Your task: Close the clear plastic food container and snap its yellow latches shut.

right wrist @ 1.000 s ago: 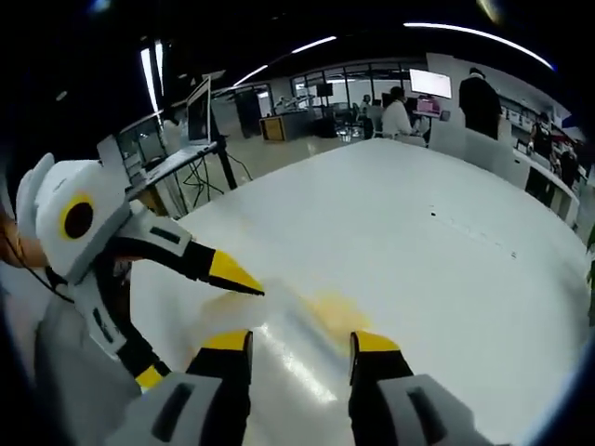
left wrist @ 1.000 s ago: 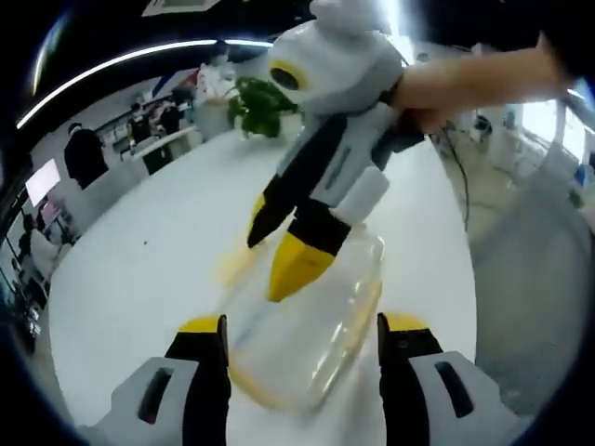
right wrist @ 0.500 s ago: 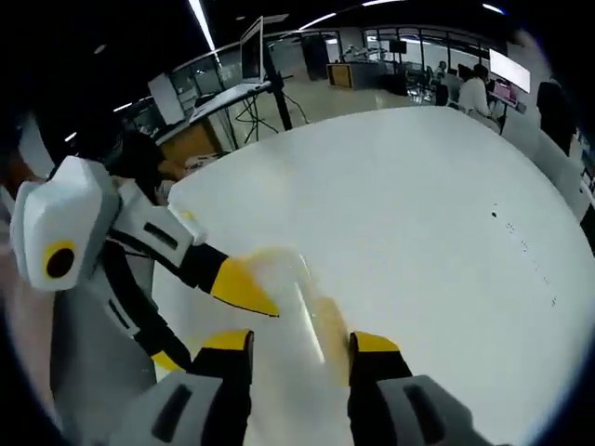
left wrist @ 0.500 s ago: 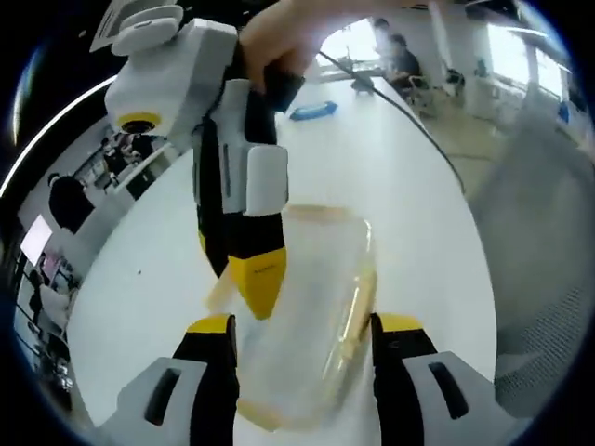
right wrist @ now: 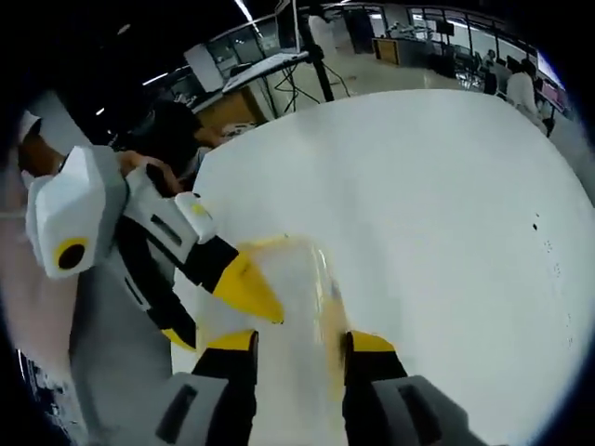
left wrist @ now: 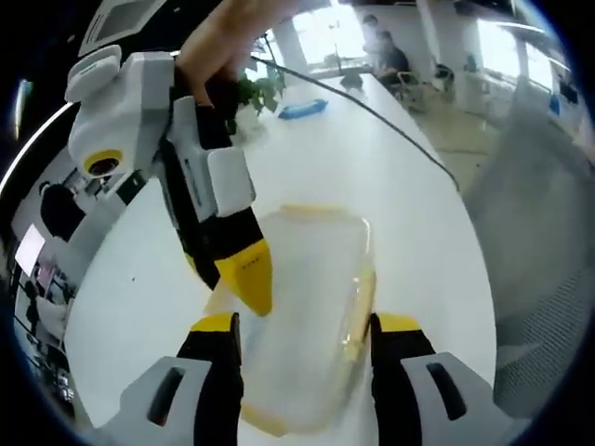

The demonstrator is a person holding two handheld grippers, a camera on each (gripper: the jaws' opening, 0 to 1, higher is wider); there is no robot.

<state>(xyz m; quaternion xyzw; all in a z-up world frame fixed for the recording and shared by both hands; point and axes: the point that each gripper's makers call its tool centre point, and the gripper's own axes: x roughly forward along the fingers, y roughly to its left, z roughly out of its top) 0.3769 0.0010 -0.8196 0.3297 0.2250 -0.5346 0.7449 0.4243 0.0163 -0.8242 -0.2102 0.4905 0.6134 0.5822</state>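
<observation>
While the container (left wrist: pixel 302 307) lies on the white desk (left wrist: pixel 409 232) with its long axis running away between your left gripper's (left wrist: pixel 302 339) wide jaws, its right-side latch (left wrist: pixel 358 321) sits just inside the right jaw. Your right gripper (left wrist: pixel 244 279) reaches down at the container's left edge, jaws parted and holding nothing.

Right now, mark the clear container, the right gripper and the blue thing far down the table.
clear container (left wrist: pixel 311 279), left gripper view, on its flat lid.
right gripper (left wrist: pixel 232 274), left gripper view, between its yellow tips at the container's left edge.
blue thing (left wrist: pixel 304 110), left gripper view, on its middle; too small to identify.
</observation>
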